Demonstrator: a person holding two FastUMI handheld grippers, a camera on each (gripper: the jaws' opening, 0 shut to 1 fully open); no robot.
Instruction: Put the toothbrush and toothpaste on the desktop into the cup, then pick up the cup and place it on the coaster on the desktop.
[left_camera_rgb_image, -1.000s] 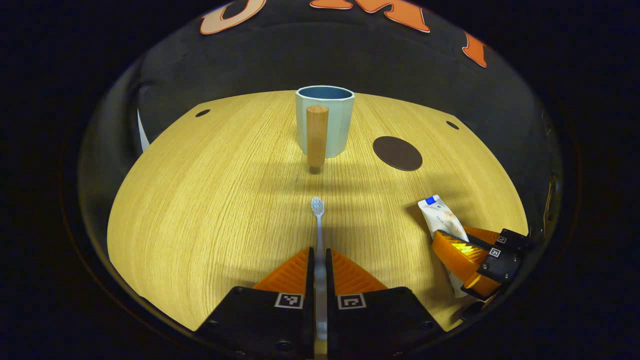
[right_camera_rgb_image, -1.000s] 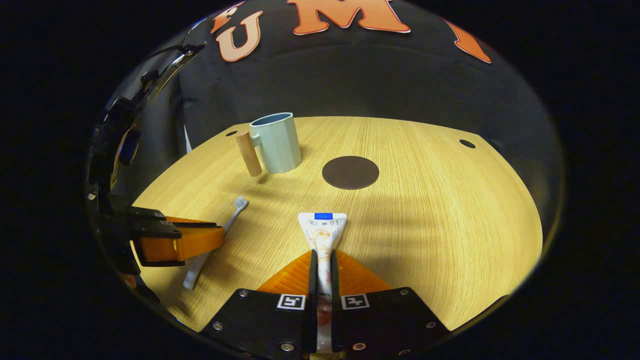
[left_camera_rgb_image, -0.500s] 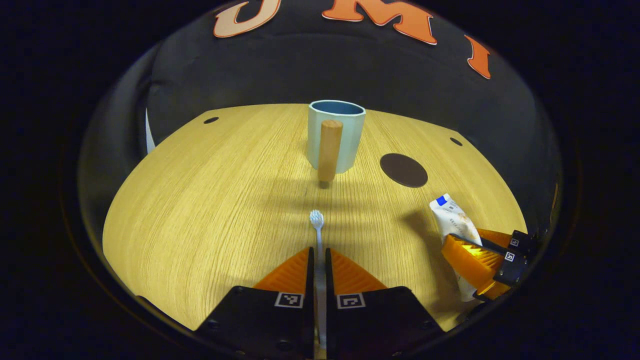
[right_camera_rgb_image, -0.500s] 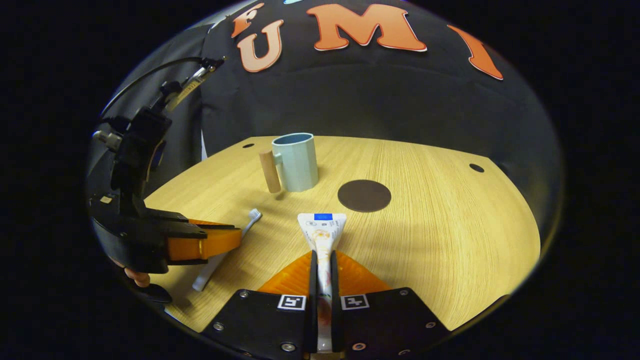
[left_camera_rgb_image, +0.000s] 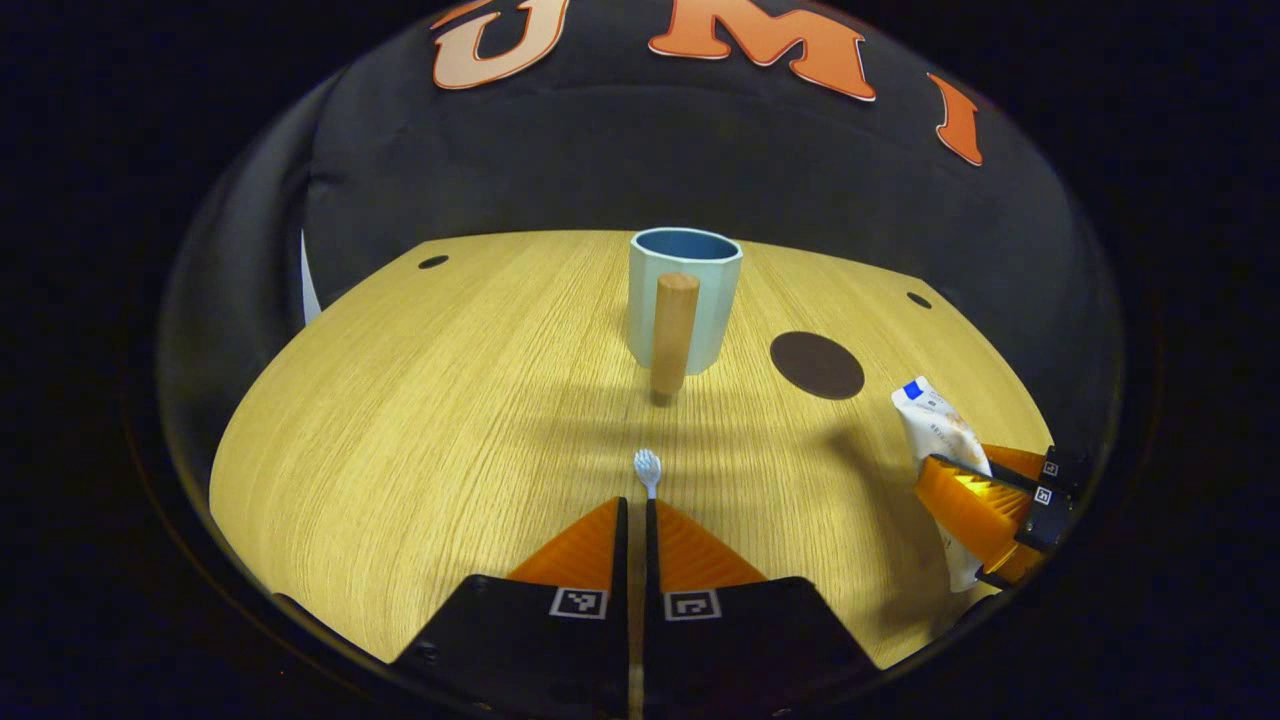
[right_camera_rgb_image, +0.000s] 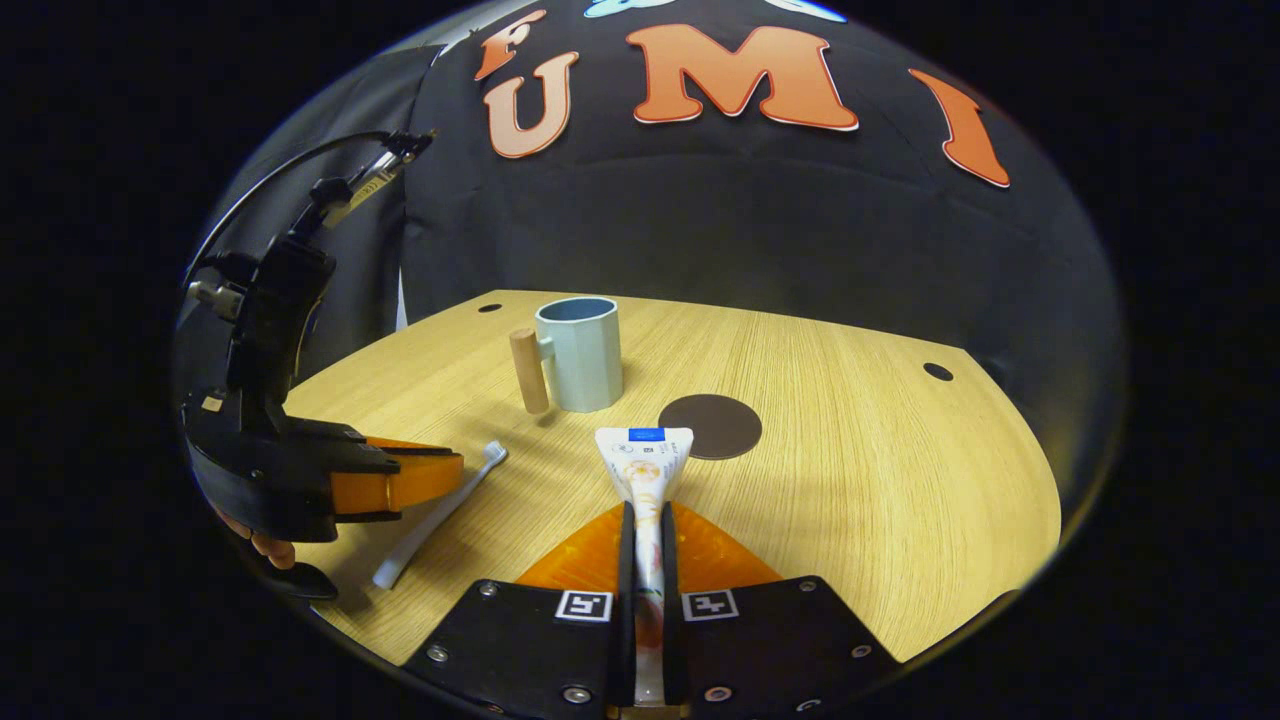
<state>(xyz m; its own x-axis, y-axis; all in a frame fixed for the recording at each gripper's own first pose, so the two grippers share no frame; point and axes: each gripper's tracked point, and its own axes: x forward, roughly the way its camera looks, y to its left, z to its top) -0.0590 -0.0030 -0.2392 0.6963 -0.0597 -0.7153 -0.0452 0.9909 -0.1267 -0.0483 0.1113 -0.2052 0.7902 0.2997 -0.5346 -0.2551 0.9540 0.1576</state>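
A pale blue cup (left_camera_rgb_image: 686, 300) with a wooden handle (left_camera_rgb_image: 673, 335) stands upright at the far middle of the desktop, and a dark round coaster (left_camera_rgb_image: 817, 365) lies to its right. My left gripper (left_camera_rgb_image: 634, 510) is shut on a white toothbrush (left_camera_rgb_image: 648, 467) whose head points at the cup. At the right edge of the left gripper view, the right gripper (left_camera_rgb_image: 985, 510) holds the toothpaste (left_camera_rgb_image: 935, 430). In the right gripper view, my right gripper (right_camera_rgb_image: 643, 520) is shut on the toothpaste tube (right_camera_rgb_image: 645, 465), its flat end towards the coaster (right_camera_rgb_image: 710, 426). The left gripper (right_camera_rgb_image: 395, 480) holds the toothbrush (right_camera_rgb_image: 440, 510) tilted, left of the cup (right_camera_rgb_image: 580, 350).
The wooden desktop (left_camera_rgb_image: 420, 420) has small dark holes near its far corners (left_camera_rgb_image: 433, 262) (right_camera_rgb_image: 937, 371). Black cloth closes off the back and sides. Fingers of a hand (right_camera_rgb_image: 265, 545) hold the left gripper's body at the left of the right gripper view.
Both grippers have risen from the desktop with their loads, so cup and coaster sit lower in both views. Less of the toothbrush now sticks out past the left fingers.
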